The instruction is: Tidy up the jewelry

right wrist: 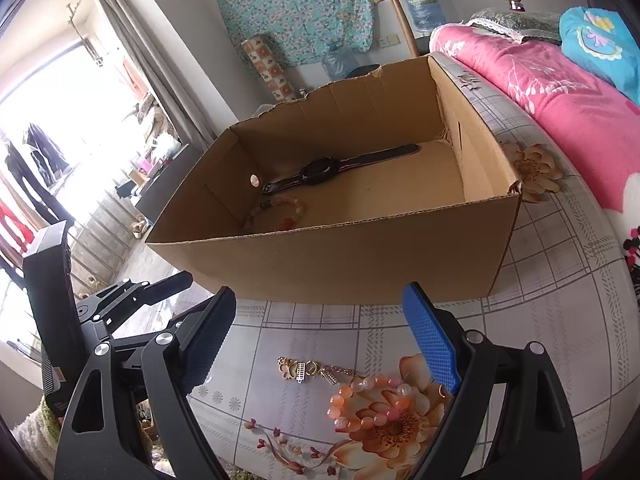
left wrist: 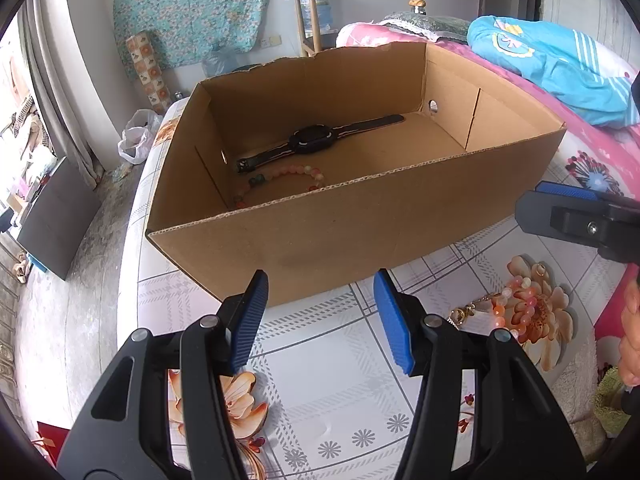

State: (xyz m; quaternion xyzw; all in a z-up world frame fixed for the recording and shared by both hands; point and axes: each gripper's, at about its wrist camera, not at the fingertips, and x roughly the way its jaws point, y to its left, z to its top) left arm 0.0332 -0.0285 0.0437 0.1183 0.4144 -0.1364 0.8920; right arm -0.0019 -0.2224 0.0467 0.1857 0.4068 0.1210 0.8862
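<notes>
An open cardboard box [left wrist: 340,232] [right wrist: 340,260] stands on the checked floral bedspread. Inside it lie a black wristwatch [left wrist: 312,141] [right wrist: 320,170] and a pink bead bracelet [left wrist: 296,174] [right wrist: 280,210]. On the spread in front of the box lie another pink-orange bead bracelet [right wrist: 372,400] [left wrist: 516,304] and a gold charm chain [right wrist: 308,370] [left wrist: 464,312]. My left gripper [left wrist: 320,320] is open and empty, hovering before the box's near wall. My right gripper [right wrist: 320,340] is open and empty, just above the bracelet and chain; it also shows in the left wrist view [left wrist: 576,212].
A pink quilt [right wrist: 560,96] and a blue blanket [left wrist: 560,68] lie to the right behind the box. The bed's edge drops to the floor on the left, where a dark cabinet [left wrist: 56,216] stands. A wooden chair [left wrist: 308,20] is by the far wall.
</notes>
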